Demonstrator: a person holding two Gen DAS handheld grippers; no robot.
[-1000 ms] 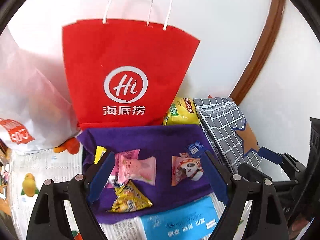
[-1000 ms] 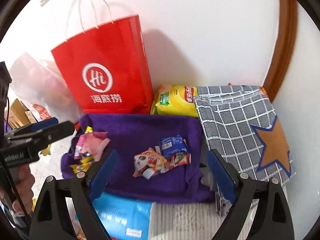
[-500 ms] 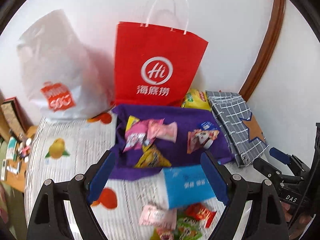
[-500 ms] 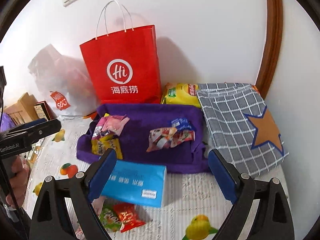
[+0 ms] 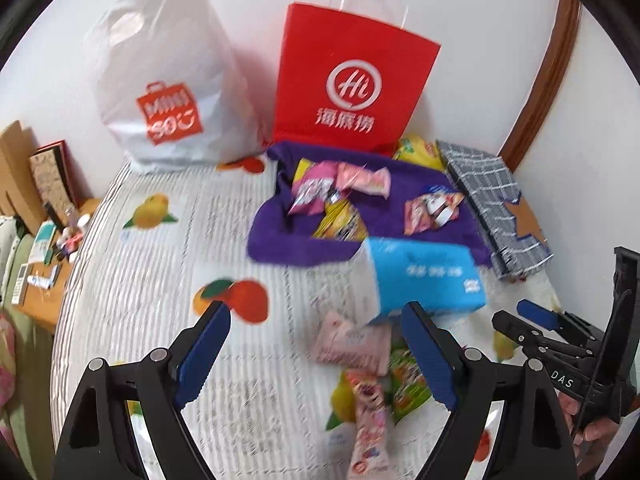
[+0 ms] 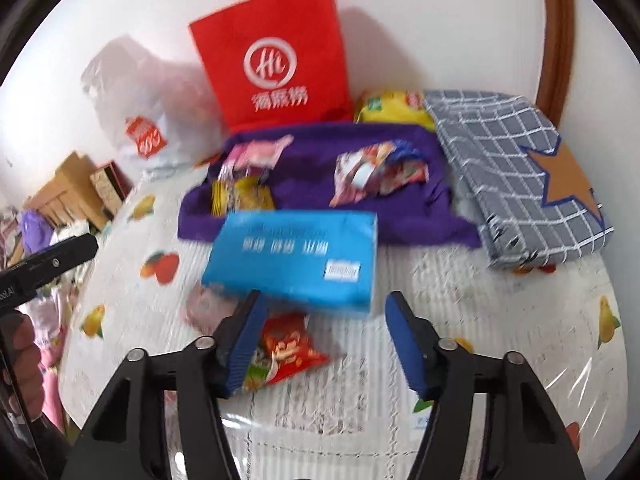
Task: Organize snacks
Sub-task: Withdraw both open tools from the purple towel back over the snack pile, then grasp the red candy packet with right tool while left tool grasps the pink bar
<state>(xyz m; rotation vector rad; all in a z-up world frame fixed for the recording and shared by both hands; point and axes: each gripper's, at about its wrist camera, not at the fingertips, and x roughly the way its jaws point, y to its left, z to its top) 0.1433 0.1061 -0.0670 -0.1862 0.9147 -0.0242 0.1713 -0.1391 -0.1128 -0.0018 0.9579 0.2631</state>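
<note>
Mostly the snacks sit in two lots: several packets on the purple cloth by the wall, and loose packets on the fruit-print table cover just in front of the blue tissue box. My left gripper hangs wide open and empty over the cover, near those loose ones; my right gripper is also spread, holding nothing, a red packet beside its left finger. Behind the cloth stand a red paper bag and white plastic bag, with a checked grey cloth to the right.
</note>
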